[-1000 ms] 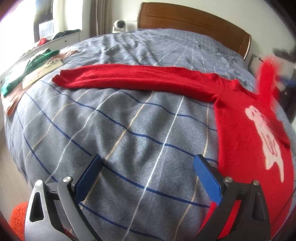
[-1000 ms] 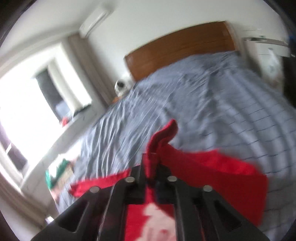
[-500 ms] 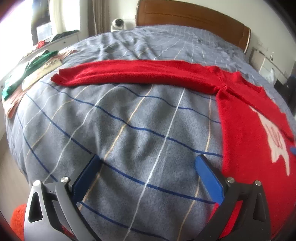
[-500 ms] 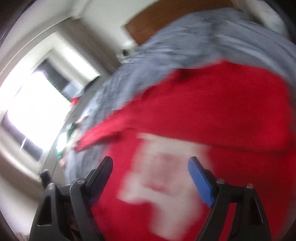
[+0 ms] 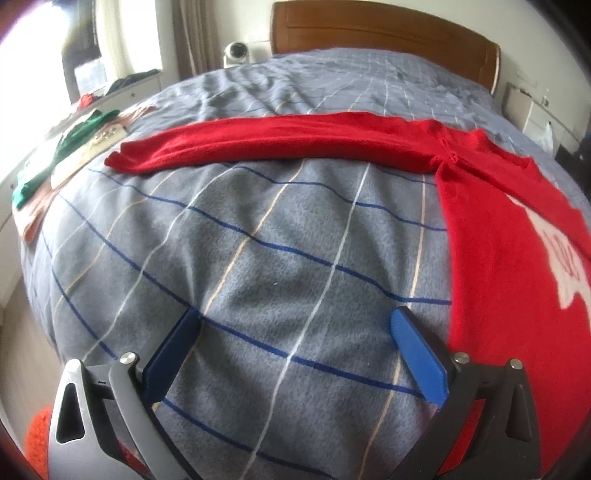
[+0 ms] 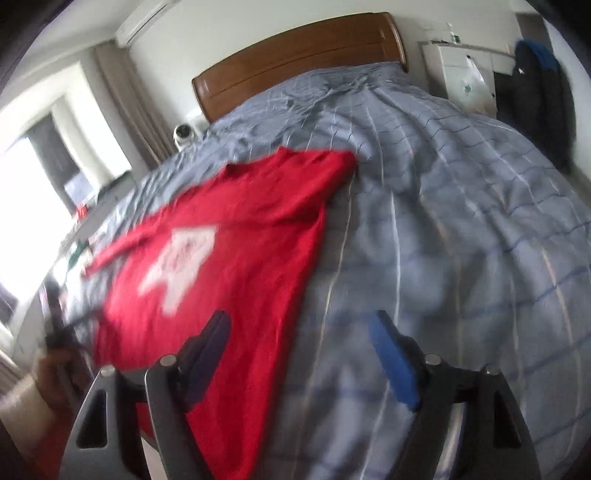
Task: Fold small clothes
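A red sweater point(image 5: 491, 236) with a white animal print lies flat on the grey checked bedspread point(image 5: 258, 258). Its left sleeve point(image 5: 280, 142) stretches out far to the left. In the right wrist view the sweater point(image 6: 236, 251) lies left of centre, with its right sleeve folded over the body. My left gripper point(image 5: 295, 332) is open and empty above bare bedspread, left of the sweater's hem. My right gripper point(image 6: 299, 332) is open and empty over the sweater's right edge.
Green and pink clothes point(image 5: 70, 147) lie on a ledge at the bed's left side. A wooden headboard point(image 5: 384, 33) stands at the far end. A small white camera point(image 5: 236, 51) sits beside it. An orange item point(image 5: 37, 439) shows at the bottom left.
My right gripper let go of the raised right sleeve, opened, and pulled back to the right; the sleeve now lies folded over the body. My left gripper has barely moved.
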